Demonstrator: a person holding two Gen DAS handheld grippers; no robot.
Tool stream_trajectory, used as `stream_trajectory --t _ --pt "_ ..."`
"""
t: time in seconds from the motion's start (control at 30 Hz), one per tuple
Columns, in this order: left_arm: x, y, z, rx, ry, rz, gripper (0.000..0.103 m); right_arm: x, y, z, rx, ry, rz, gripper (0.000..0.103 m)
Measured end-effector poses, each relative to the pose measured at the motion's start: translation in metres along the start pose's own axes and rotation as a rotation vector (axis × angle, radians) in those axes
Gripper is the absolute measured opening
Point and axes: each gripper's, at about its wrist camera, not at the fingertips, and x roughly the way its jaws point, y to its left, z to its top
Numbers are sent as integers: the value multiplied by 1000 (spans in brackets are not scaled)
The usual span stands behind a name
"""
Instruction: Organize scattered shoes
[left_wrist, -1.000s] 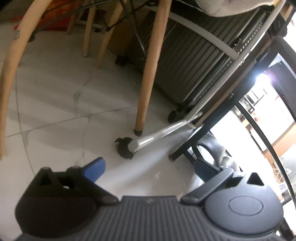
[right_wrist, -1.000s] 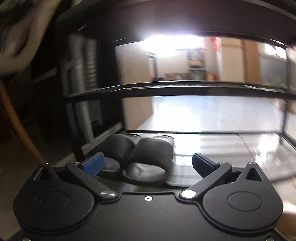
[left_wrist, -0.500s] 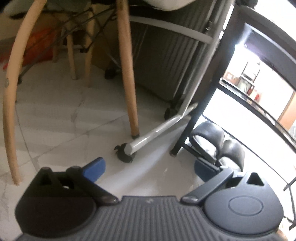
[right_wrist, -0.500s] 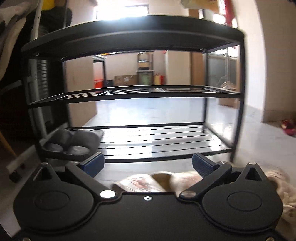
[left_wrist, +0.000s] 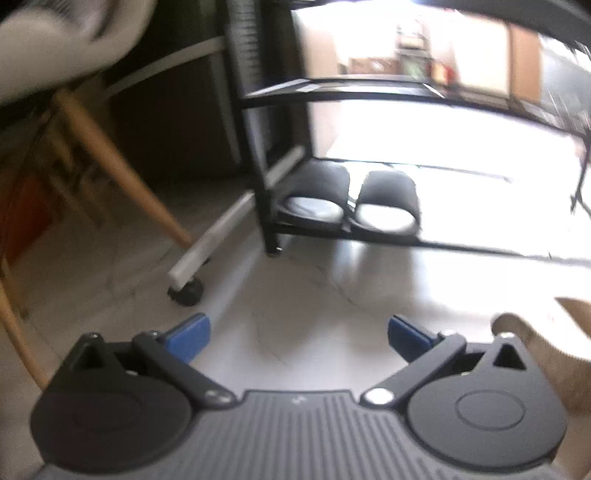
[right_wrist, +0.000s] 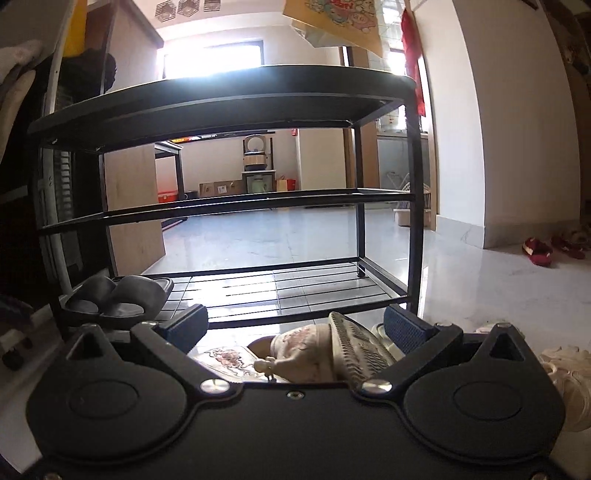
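Grey slippers (left_wrist: 349, 201) now face the swung-round left gripper (left_wrist: 298, 334).

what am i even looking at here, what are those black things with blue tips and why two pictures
Each picture comes from a camera mounted on a hand-held claw; a person carries one in each hand. The black discs and blue-tipped fingers at the bottom are the claw itself. The left claw is open and holds nothing, over bare white floor. The right claw is open too, with beige patterned slippers on the floor between its fingers, not gripped. Both views face a black shoe rack with a pair of dark slippers on its lowest shelf. Red shoes lie on the floor further right.
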Motion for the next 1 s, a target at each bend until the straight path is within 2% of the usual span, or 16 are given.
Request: stream_trajectory --t 0.17,0.33,0.47,0.67,1.0 --pt "-18 -39 -1 76 2 -68 102 3 -15 -1 54 -9 -13 103" --pt "-27 -65 5 65 27 -132 102 9 -29 -2 111 3 -28 103" --pt "-32 -76 7 73 25 -136 102 13 -43 -3 179 15 -48 103" --pt "-35 -80 8 74 25 -146 102 18 -54 -6 222 26 -70 103" --pt "-44 -76 12 52 -10 -177 102 17 -50 -7 214 13 -66 103"
